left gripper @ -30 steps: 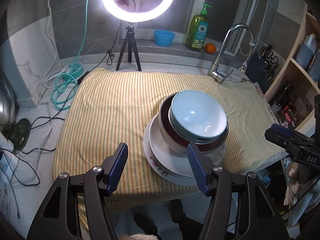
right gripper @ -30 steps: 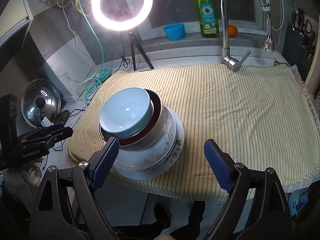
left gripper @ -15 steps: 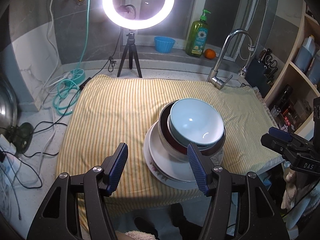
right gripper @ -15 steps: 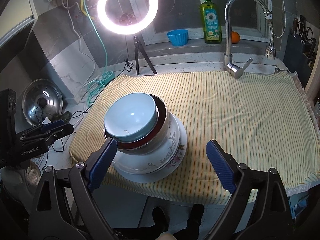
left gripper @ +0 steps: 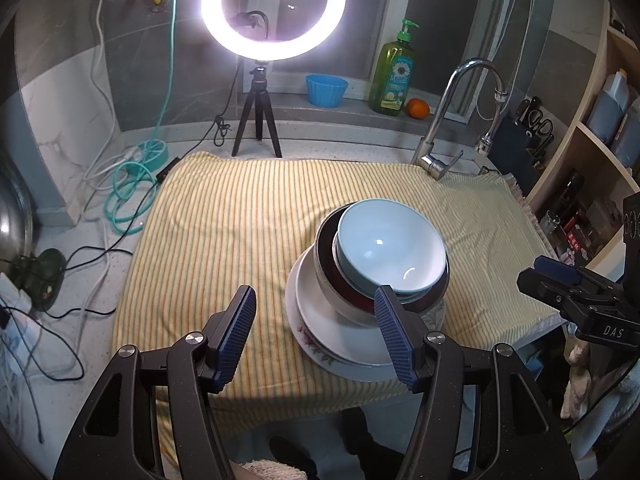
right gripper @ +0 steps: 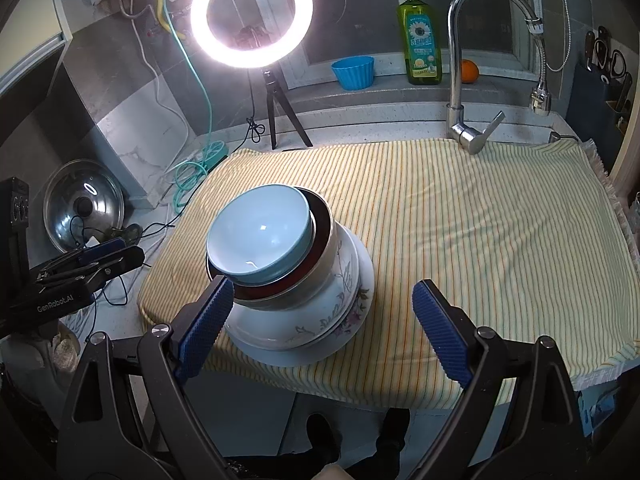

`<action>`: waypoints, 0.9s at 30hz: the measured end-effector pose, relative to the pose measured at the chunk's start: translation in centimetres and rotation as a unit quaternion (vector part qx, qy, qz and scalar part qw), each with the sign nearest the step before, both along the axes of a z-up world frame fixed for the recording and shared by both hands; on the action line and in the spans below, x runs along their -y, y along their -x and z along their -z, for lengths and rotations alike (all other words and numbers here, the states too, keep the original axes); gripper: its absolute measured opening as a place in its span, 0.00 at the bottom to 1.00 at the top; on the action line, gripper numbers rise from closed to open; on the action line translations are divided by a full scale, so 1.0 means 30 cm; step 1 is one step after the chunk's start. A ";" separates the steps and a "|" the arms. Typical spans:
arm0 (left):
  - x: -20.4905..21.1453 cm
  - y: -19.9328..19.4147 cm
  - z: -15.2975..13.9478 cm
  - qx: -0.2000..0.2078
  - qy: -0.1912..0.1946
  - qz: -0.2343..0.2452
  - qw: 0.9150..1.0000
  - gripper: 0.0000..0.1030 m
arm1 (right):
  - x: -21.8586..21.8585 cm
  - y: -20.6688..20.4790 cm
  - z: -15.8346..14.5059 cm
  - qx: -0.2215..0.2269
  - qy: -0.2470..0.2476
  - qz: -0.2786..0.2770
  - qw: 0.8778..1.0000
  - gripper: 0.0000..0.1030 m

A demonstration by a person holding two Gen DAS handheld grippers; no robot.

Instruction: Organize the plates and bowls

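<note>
A stack of dishes stands on the yellow striped cloth near its front edge. A light blue bowl sits on top, inside a dark red bowl, on white floral plates. In the right wrist view the blue bowl, the red bowl and the floral dishes stand left of centre. My left gripper is open and empty, in front of and above the stack. My right gripper is open and empty, its left finger close to the stack.
A ring light on a tripod, a blue cup, a soap bottle, an orange and a tap stand at the back. Cables lie left. A pan lid leans at the left. Shelves stand right.
Both grippers have drawn back and up from the stack, so it looks smaller and farther. The dishes have not moved. Both grippers stay open.
</note>
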State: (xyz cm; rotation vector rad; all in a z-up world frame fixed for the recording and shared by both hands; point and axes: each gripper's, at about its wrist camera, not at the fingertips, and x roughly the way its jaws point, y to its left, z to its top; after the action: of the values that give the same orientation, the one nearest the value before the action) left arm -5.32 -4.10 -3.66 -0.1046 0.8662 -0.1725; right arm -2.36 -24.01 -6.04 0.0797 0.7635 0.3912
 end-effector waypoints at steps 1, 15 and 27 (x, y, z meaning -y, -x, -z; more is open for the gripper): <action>0.000 0.000 0.000 0.000 0.000 0.000 1.000 0.59 | 0.000 -0.001 0.000 0.000 0.000 0.000 1.000 0.90; 0.002 -0.009 -0.001 0.001 -0.001 0.003 1.000 0.59 | -0.001 0.000 0.007 -0.003 0.001 0.002 1.000 0.90; 0.003 -0.010 0.004 0.006 -0.006 0.000 1.000 0.59 | 0.003 0.003 0.033 -0.009 -0.002 0.007 1.000 0.90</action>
State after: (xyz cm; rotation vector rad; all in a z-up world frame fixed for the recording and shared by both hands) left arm -5.03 -4.20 -3.77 -0.0915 0.8557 -0.1675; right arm -2.44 -24.09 -7.01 0.0915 0.7795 0.3786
